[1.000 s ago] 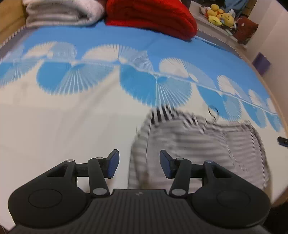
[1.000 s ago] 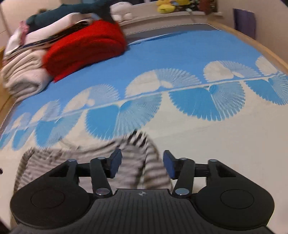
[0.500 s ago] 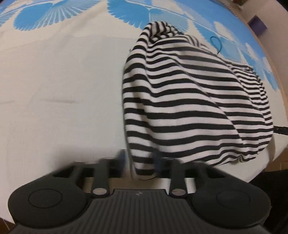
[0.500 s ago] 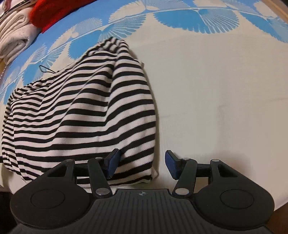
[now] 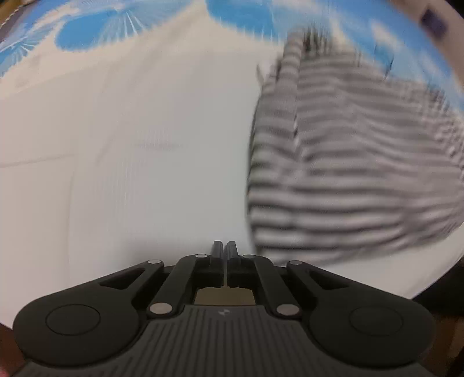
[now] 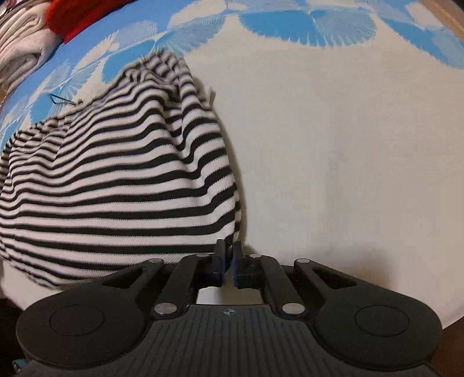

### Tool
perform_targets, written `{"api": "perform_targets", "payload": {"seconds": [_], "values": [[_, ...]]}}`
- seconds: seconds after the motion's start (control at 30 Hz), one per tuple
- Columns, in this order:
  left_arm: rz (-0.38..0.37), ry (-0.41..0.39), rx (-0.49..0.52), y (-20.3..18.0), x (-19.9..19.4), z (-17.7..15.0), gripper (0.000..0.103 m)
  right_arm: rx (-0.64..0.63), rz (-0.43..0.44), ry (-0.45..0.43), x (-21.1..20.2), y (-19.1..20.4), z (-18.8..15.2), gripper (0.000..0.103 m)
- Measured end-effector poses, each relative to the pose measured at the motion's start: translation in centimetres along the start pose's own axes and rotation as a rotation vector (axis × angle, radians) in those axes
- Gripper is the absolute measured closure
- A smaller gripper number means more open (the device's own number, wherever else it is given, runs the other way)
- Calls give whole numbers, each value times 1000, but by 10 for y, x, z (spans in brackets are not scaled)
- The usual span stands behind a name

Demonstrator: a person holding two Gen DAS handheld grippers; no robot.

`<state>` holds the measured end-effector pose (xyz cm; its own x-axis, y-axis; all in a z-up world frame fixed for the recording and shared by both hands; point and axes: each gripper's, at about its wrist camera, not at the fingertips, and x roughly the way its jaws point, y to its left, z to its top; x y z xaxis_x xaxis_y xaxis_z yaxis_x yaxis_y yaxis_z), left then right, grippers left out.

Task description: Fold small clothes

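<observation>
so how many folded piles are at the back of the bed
2 in the right wrist view: a white pile at the top left corner and a red pile beside it. Others may lie outside the frame.

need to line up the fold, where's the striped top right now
The striped top fills the left half of the right wrist view on the bed sheet, its near corner at the right gripper.

Garment (image 6: 116,174): lying on the bedsheet (image 6: 333,145), toward its near edge
Stacked blankets (image 6: 26,55): sitting behind it, far left
</observation>
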<state>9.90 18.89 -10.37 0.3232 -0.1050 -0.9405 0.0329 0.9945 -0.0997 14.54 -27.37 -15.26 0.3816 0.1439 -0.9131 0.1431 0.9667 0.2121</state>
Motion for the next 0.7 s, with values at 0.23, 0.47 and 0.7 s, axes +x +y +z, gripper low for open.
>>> {"api": "perform_targets", "payload": {"seconds": [0.23, 0.47, 0.7], "values": [[-212, -150, 20, -35, -24, 24, 76, 60, 42, -106, -13, 3, 11, 65], [-70, 56, 171, -81, 22, 20, 52, -93, -27, -5, 8, 30, 9, 58], [-41, -254, -139, -47, -17, 62, 53, 20, -23, -170, -16, 13, 21, 58]]}}
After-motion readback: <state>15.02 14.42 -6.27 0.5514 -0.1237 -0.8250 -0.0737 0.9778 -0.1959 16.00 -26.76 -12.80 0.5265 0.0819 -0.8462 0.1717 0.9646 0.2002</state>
